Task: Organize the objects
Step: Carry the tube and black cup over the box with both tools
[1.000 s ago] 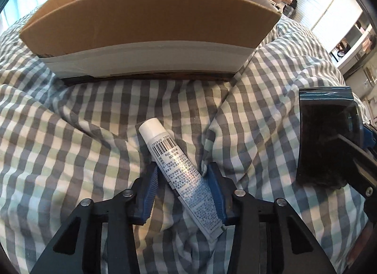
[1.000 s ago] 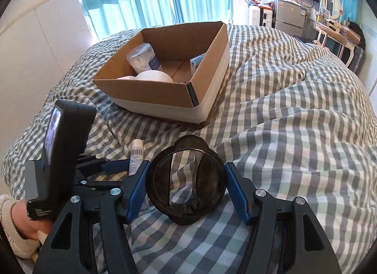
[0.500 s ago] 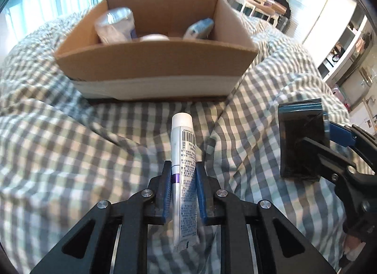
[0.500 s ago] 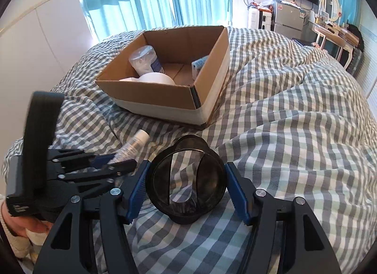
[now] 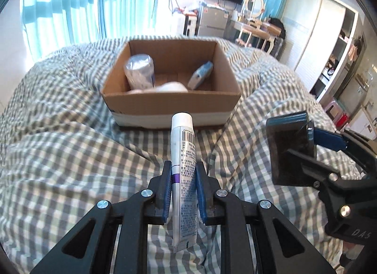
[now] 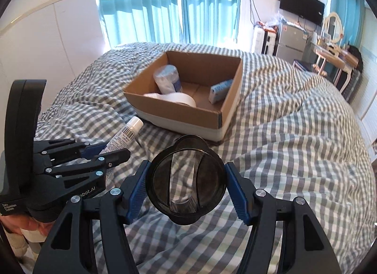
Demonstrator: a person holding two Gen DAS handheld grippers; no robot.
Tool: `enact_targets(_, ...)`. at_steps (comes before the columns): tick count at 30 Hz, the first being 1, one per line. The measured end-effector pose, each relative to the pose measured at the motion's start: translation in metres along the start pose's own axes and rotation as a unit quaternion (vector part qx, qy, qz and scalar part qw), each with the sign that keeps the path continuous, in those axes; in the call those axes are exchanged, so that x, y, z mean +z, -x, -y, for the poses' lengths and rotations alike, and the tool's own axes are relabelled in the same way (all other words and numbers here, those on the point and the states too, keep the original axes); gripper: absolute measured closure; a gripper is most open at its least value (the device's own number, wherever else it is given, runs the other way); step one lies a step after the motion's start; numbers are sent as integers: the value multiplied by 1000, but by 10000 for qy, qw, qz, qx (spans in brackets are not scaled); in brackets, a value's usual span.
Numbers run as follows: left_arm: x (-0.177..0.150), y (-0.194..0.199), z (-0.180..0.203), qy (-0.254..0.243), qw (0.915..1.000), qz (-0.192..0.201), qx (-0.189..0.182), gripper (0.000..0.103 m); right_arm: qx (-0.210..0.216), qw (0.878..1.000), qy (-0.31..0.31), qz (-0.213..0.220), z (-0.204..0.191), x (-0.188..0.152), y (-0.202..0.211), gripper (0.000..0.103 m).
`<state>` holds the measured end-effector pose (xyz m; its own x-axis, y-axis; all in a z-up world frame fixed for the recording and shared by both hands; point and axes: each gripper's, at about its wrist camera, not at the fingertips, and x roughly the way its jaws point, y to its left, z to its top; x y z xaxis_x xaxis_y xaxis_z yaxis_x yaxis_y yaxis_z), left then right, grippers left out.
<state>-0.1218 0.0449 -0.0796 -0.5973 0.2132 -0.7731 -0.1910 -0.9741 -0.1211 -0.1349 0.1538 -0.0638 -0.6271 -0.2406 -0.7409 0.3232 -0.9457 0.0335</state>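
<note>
- Left gripper [image 5: 181, 183] jaws were clamped on a white ointment tube [image 5: 183, 170], cap toward the cardboard box [image 5: 172, 106].
- Right gripper [image 6: 187, 190] jaws pinched a dark round lid [image 6: 187, 179] above the checked bedcover [image 6: 294, 156].

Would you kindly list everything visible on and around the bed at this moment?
White squeeze tube with barcode: one, white, clamped in the left gripper, cap toward the box.
Dark translucent round cup: one, smoky black, clamped in the right gripper.
Open brown cardboard box: one, brown with a white lower band, on the bed ahead.
Clear plastic-wrapped jar: one, clear and blue, inside the box, left.
Blue-and-white small tube: one, inside the box, right.
White round object: one, inside the box, near wall.
Grey-and-white checked bedcover: one, under everything.
Left gripper: black, blue pads.
Right gripper: black, blue pads.
</note>
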Motion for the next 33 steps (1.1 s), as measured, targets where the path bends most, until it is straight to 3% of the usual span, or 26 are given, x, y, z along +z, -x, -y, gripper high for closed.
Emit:
enact_targets(9, 19, 46, -13, -72, 9981, 600, 116, 84, -177, 9990, 337, 249, -18, 23, 18, 41)
enact_targets(19, 75, 57, -26, -99, 9934, 1107, 265, 84, -270, 9960, 314, 795, -10, 84, 20, 41)
enact_targets(26, 136, 33, -35, -85, 9930, 1175, 65, 84, -249, 9947, 124, 993, 6, 135, -6, 41)
enact_targets(33, 181, -22, -43, -173, 9942, 1046, 189, 84, -300, 9951, -86, 933, 32, 182, -55, 41)
